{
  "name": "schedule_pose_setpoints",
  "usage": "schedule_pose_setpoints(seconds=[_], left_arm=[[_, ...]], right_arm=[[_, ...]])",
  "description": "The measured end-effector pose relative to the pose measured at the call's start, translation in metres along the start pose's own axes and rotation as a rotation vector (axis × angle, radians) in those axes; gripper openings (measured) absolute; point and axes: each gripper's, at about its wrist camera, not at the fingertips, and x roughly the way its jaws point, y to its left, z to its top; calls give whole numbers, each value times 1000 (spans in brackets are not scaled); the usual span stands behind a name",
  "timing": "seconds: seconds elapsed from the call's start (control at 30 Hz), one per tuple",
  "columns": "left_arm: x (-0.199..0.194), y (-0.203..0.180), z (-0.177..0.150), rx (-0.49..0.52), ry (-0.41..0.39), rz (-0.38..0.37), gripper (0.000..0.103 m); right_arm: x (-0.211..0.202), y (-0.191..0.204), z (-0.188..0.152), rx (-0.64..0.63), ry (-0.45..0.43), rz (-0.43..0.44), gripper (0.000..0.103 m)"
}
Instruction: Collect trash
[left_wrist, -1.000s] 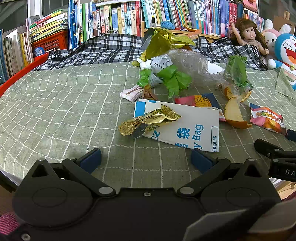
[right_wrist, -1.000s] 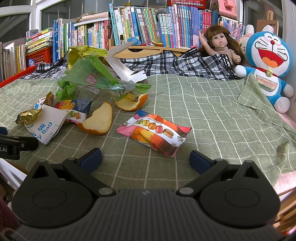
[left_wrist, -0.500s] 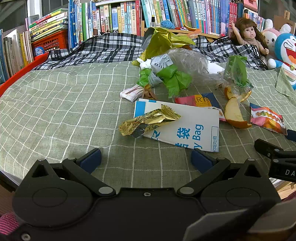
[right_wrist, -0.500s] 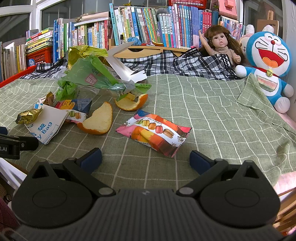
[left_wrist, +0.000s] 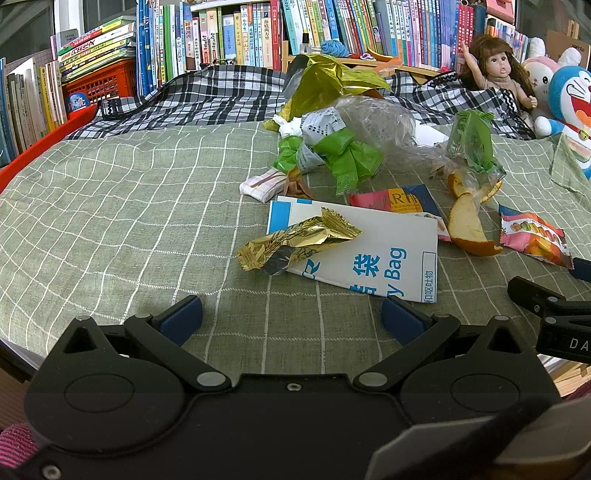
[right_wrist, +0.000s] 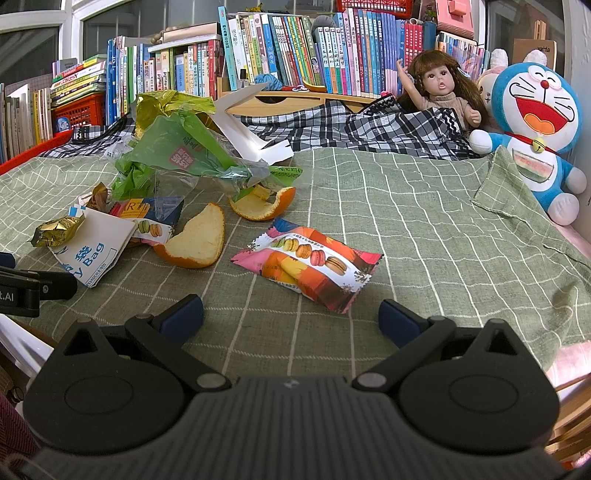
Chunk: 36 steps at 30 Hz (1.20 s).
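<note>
Trash lies scattered on a green checked cloth (left_wrist: 110, 221). A gold foil wrapper (left_wrist: 295, 240) rests on a white paper bag with blue print (left_wrist: 369, 254), just ahead of my left gripper (left_wrist: 291, 317), which is open and empty. A pink macaron snack packet (right_wrist: 310, 262) lies right in front of my right gripper (right_wrist: 290, 314), also open and empty. Orange peels (right_wrist: 195, 243) sit left of the packet. Further back is a heap of green plastic bags (right_wrist: 181, 155), clear film and a gold bag (left_wrist: 325, 81).
Bookshelves (right_wrist: 295, 51) line the back behind a checked black-and-white blanket (right_wrist: 369, 129). A doll (right_wrist: 439, 88) and a blue plush cat (right_wrist: 535, 122) sit at the back right. A red crate (left_wrist: 99, 81) stands at the back left. The cloth's near edge lies under both grippers.
</note>
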Motion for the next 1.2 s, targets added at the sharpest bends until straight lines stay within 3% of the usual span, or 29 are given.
schedule_pose_setpoints(seconds=[0.83,1.03,1.2], left_arm=[[0,1,-1,6,-10,-5,103],[-3,5,-1,29,-11,-36,103],[-15,5,-2,21,-52,-113,103]], right_arm=[[0,0,2,-2,8,8,103],[-12,-6,2,-47,-32,54,103],[-20,-9,10,-135,-91,68,103]])
